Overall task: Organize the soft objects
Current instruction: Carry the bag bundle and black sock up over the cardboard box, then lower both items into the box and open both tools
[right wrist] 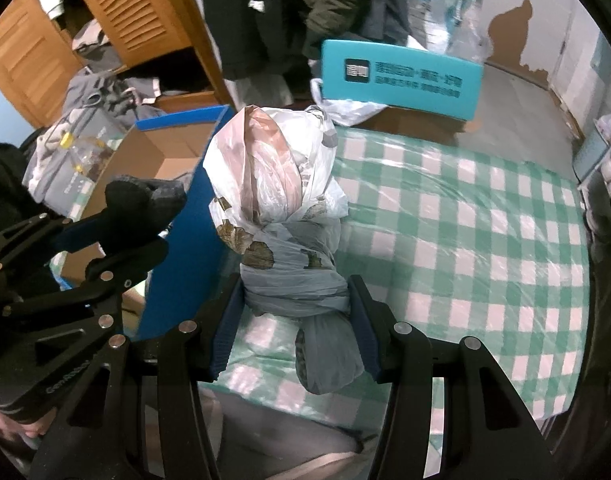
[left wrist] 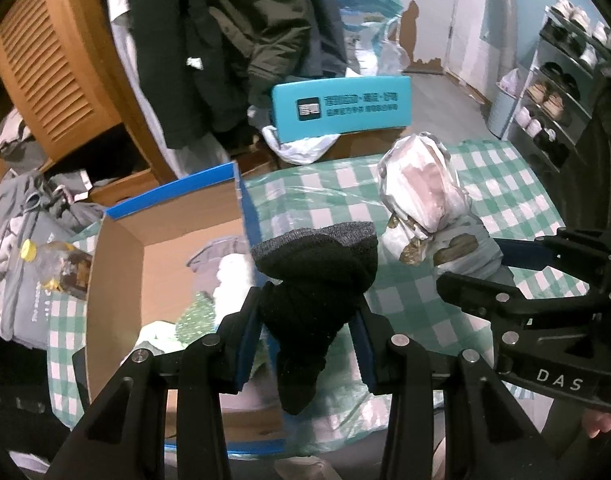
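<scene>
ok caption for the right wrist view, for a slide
Right gripper clamps a knotted plastic bag bundle above the green checked tablecloth, beside the open cardboard box.

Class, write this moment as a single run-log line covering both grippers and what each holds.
left gripper: shut on black sock | right gripper: shut on knotted plastic bag | cardboard box: open, beside both

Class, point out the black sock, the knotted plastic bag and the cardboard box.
black sock [left wrist: 317, 280], left wrist view, bunched middle
knotted plastic bag [right wrist: 273, 200], right wrist view, upper bulge
cardboard box [left wrist: 117, 280], left wrist view, inner wall
</scene>
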### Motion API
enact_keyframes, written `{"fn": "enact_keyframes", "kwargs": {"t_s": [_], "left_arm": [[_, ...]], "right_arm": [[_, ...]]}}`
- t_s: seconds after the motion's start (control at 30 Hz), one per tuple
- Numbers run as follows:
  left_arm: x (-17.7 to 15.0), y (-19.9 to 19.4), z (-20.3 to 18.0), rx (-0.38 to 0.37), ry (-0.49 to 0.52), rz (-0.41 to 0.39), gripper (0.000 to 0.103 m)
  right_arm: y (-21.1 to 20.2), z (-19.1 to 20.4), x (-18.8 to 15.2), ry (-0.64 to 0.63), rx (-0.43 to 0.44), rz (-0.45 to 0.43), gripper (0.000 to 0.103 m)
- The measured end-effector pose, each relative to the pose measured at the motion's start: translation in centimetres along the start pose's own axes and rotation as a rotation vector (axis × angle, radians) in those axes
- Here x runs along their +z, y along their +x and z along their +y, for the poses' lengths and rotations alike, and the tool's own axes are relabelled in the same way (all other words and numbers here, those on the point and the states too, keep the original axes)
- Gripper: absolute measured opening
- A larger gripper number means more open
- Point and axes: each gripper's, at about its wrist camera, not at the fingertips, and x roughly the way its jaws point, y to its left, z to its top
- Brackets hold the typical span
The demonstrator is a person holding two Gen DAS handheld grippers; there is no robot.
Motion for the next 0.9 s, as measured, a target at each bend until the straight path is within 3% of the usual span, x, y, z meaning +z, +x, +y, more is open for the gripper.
{"fn": "enact_keyframes", "kwargs": {"t_s": [0.9], "left_arm": [[-2.7, 0.5, 10.5, 0.099, -0.16, 0.004, 0.043]], "right_arm": [[2.9, 9.8, 3.7, -0.141, 0.048, 0.022, 0.051]]}}
